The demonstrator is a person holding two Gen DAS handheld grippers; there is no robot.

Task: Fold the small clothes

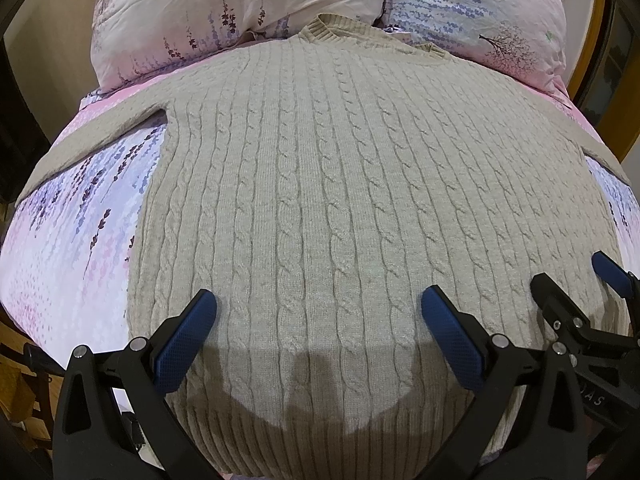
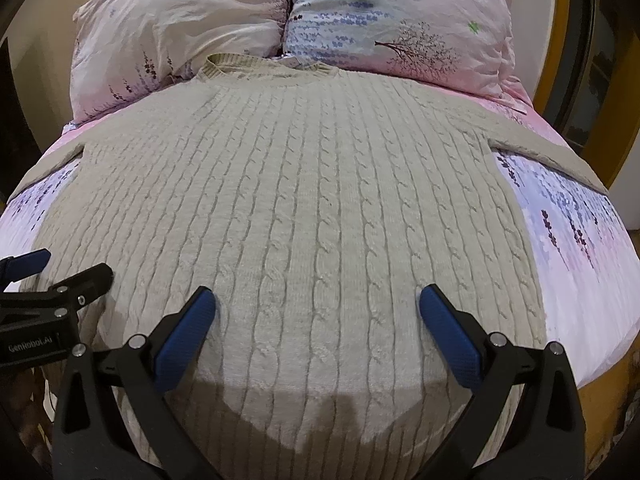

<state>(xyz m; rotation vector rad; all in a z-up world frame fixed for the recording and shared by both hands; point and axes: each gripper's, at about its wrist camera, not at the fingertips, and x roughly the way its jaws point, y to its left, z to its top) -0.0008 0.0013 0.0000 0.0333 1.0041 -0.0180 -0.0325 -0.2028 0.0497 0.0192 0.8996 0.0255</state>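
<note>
The left gripper (image 1: 318,312) is hovering over the lower part of the sweater (image 1: 340,200), its jaws spread wide and gripping nothing, the blue pads (image 1: 182,344) standing well apart above the cable knit. Its shadow is falling on the ribbed hem below. In the right wrist view the same tool is showing at the left edge, just beside the sweater's left side.

The sweater, a beige cable-knit, is lying flat and face up on the bed (image 1: 72,248), hem toward the cameras and collar (image 1: 320,30) touching the pillows. The left sleeve (image 1: 92,140) is stretching outward across the floral sheet toward the bed's left edge; the right sleeve (image 2: 544,148) is doing the same toward the right edge. The body is looking smooth, with no fold in it.

Two pillows are leaning at the head of the bed: the left pillow (image 1: 224,12) is mostly pale pink, the right pillow (image 1: 492,12) is carrying blue flowers and a small tree print. They are touching each other in the middle, just behind the collar.

The right gripper (image 2: 318,310) is hovering over the lower right part of the sweater (image 2: 300,200), jaws likewise spread and empty, its shadow lying on the hem. In the left wrist view it is appearing at the right edge (image 1: 568,280), just beside the left gripper.
</note>
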